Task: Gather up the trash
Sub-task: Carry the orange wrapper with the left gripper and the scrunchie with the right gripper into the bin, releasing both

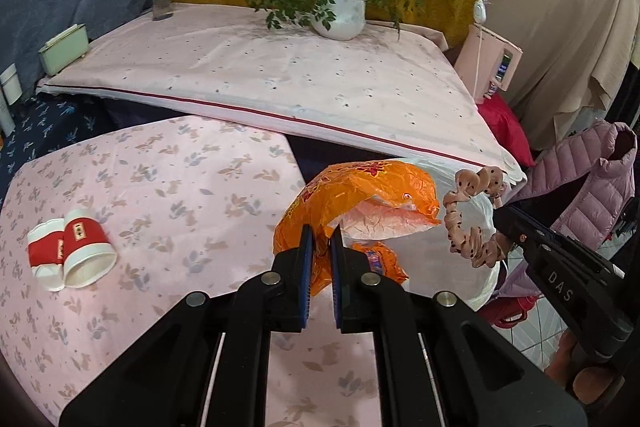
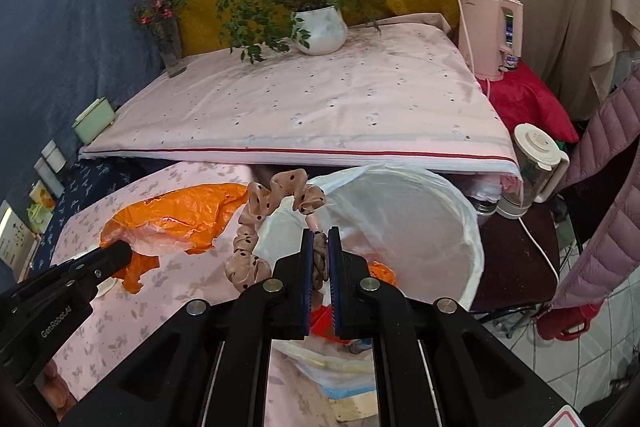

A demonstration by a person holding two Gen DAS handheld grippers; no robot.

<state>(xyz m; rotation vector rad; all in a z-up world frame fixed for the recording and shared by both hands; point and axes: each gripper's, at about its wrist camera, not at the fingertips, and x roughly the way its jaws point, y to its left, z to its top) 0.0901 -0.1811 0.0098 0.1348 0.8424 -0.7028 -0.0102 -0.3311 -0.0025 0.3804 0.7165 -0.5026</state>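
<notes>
Left wrist view: left gripper (image 1: 320,247) clenched on a fold of the orange plastic bag (image 1: 360,187), bag lifted clear of the floral tabletop (image 1: 160,179) and hanging crumpled toward the white bin liner (image 1: 480,211) at the tabletop's right edge. Pinched by a thin fold, probably because loose film offers nothing firmer; rest of the bag left to billow. Two red-and-white paper cups (image 1: 72,253) lying on their sides, well apart on the left, untouched and likely next for collection.

Right wrist view: right gripper (image 2: 320,247) clenched on one end of a pink polka-dot hairband (image 2: 256,227), ruffled fabric arching up and leftward from the jaws. Held over the near rim of the liner-lined bin (image 2: 400,207), so apparently ready to drop inside. Something orange already lying in the bin just behind the gripper. Bin mouth wide and standing just beside the tabletop, presumably so that both items can go in with short reaches.

Both items carried side by side, near each other but not tangled as far as can be told. Raised bed-like platform behind with a potted plant (image 2: 320,27) and a vase of flowers (image 2: 170,43), well away from the work.
</notes>
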